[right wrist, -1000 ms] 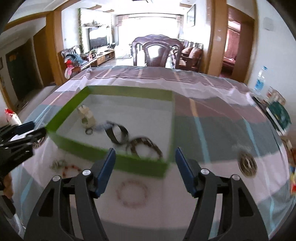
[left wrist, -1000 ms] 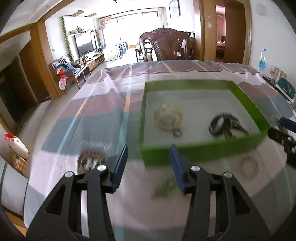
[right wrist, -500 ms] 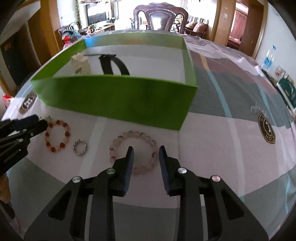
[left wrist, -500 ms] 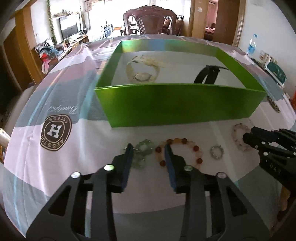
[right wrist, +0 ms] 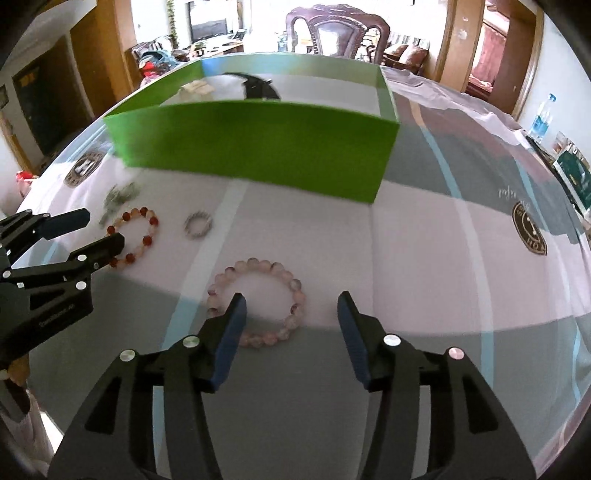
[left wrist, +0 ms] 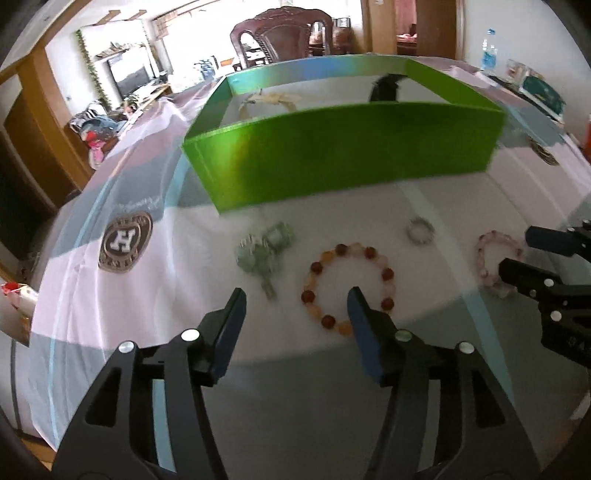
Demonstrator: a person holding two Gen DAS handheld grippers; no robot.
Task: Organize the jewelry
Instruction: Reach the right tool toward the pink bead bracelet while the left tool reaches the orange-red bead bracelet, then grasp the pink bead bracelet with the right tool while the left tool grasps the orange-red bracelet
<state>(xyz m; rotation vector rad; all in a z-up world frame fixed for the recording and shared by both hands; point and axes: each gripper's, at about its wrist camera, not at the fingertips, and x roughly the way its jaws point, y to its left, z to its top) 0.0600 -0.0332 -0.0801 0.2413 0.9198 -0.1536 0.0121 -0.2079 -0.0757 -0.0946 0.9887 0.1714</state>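
Note:
A green box (left wrist: 343, 155) stands on the striped tablecloth and also shows in the right wrist view (right wrist: 258, 144); a black watch (left wrist: 384, 86) and a pale piece (left wrist: 269, 99) lie inside. In front lie a green pendant chain (left wrist: 264, 254), a red-orange bead bracelet (left wrist: 347, 284), a small silver ring (left wrist: 419, 230) and a pink bead bracelet (right wrist: 258, 302). My left gripper (left wrist: 295, 310) is open, just before the pendant and red bracelet. My right gripper (right wrist: 291, 314) is open, straddling the near part of the pink bracelet.
Round logo prints mark the cloth (left wrist: 125, 240) (right wrist: 530, 229). A water bottle (right wrist: 541, 118) and boxes (right wrist: 572, 173) sit at the table's far right edge. A wooden chair (right wrist: 338, 31) stands behind the table.
Both grippers have opened wider than half a second ago and shifted slightly over the jewelry in front of the box. The jewelry lies where it was.

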